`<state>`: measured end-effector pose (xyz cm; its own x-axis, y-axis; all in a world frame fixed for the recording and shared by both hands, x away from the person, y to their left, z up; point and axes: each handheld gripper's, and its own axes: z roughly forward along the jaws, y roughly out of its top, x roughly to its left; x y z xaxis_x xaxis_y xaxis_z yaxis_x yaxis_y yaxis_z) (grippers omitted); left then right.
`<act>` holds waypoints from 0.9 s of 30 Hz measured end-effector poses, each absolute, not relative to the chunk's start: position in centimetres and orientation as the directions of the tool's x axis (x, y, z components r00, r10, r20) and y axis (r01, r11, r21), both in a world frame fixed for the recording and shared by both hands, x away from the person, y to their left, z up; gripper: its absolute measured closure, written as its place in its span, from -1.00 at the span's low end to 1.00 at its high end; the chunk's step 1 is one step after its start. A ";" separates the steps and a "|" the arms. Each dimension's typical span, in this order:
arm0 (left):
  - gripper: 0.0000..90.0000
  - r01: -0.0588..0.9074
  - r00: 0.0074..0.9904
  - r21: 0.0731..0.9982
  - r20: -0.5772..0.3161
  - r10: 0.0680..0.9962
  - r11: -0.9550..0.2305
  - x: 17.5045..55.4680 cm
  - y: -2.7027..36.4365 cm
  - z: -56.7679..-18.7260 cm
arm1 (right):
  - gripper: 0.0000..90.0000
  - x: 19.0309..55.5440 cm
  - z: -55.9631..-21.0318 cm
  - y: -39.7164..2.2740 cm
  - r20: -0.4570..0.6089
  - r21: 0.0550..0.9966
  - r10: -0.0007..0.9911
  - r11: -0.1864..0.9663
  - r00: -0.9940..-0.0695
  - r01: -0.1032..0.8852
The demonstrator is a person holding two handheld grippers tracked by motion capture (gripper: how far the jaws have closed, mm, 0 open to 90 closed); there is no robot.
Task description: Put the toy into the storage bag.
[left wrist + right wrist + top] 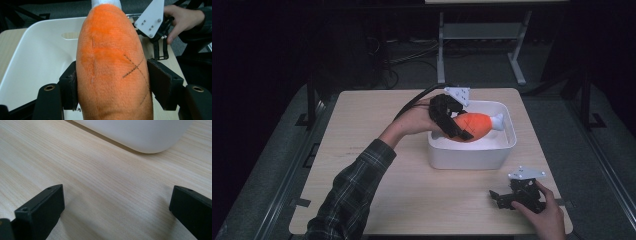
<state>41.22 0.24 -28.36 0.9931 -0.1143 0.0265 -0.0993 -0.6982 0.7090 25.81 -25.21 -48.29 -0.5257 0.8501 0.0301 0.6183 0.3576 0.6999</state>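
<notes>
I have the left gripper clamped across the fat body of the orange plush drumstick, both pads pressed into the fabric as the left gripper view shows, one pad on each flank. The toy hangs over the white bin, inside its rim on the near-left part of the basin, and I cannot tell whether its underside touches the floor of the bin. What matters for the next move is its long axis: it runs left to right across the bin, thick orange end toward my left hand and the white bone tip pointing at the right wall. The tip sits near that wall, so I judge there is little room to push farther right; the open room is straight down and toward the far wall. My right gripper rests on the wooden table at the near right, well apart from the toy, jaws spread wide with only bare wood between them, and the bin's near-right corner just beyond. The left hand is clearly the one in play.
</notes>
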 end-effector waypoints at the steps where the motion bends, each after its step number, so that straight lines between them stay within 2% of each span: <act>1: -0.28 -0.095 0.993 0.707 0.022 -0.112 -0.701 41.2 0.0 -28.6 | -1.00 25.8 -48.3 -25.2 0.030 0.700 0.850 0.358 -0.526 0.618; 14: -0.28 -0.098 0.993 0.654 0.021 -0.112 -0.750 41.7 -1.5 -30.5 | -1.00 25.8 -48.3 -25.2 0.031 0.700 0.850 0.357 -0.526 0.619; 27: -0.30 -0.088 0.994 0.657 0.009 -0.109 -0.748 41.7 -1.8 -30.8 | -1.00 25.8 -48.3 -25.2 0.031 0.700 0.850 0.357 -0.526 0.619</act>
<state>41.72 -1.76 -30.82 0.9940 -0.1095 0.0086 -0.0881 -0.7485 0.6573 25.81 -25.20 -48.29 -0.5259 0.8500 0.0309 0.6188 0.3575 0.6995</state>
